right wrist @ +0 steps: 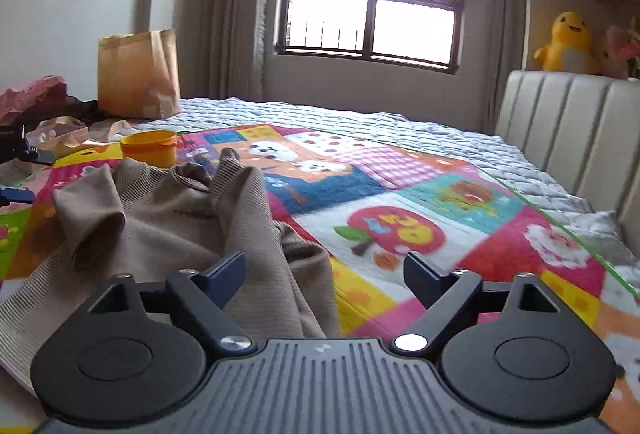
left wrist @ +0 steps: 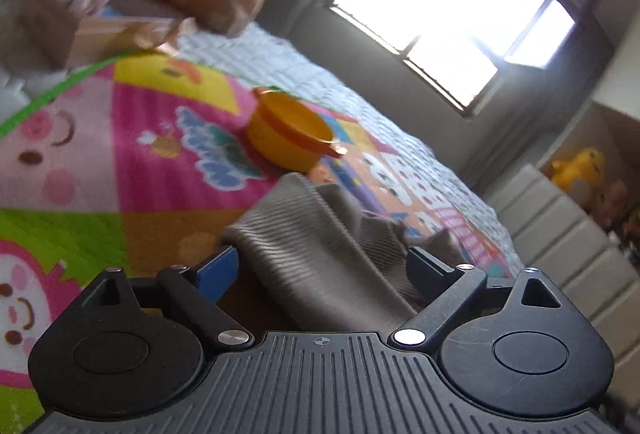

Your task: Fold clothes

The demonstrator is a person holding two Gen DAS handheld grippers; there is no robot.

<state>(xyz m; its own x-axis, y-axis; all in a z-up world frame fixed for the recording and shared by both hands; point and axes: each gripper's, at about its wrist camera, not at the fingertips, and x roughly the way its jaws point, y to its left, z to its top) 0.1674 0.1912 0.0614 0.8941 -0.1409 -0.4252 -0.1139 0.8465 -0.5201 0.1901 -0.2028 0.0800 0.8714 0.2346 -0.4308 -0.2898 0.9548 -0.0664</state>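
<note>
A beige ribbed garment (right wrist: 160,218) lies crumpled on a colourful cartoon play mat (right wrist: 420,194) spread over the bed. One sleeve end curls open at the left. In the right wrist view my right gripper (right wrist: 324,274) stands open just above the garment's right edge, with cloth under its left finger and bare mat under the right one. In the left wrist view my left gripper (left wrist: 322,266) is wide open, and a raised fold of the same garment (left wrist: 320,234) sits between its fingers without being pinched. That view is tilted and blurred.
An orange plastic bowl (right wrist: 150,148) stands on the mat just behind the garment. A brown paper bag (right wrist: 138,74), an opened box (left wrist: 80,22) and dark clothes crowd the far left. A padded headboard (right wrist: 560,130) runs along the right, with a yellow plush (right wrist: 568,42) above it.
</note>
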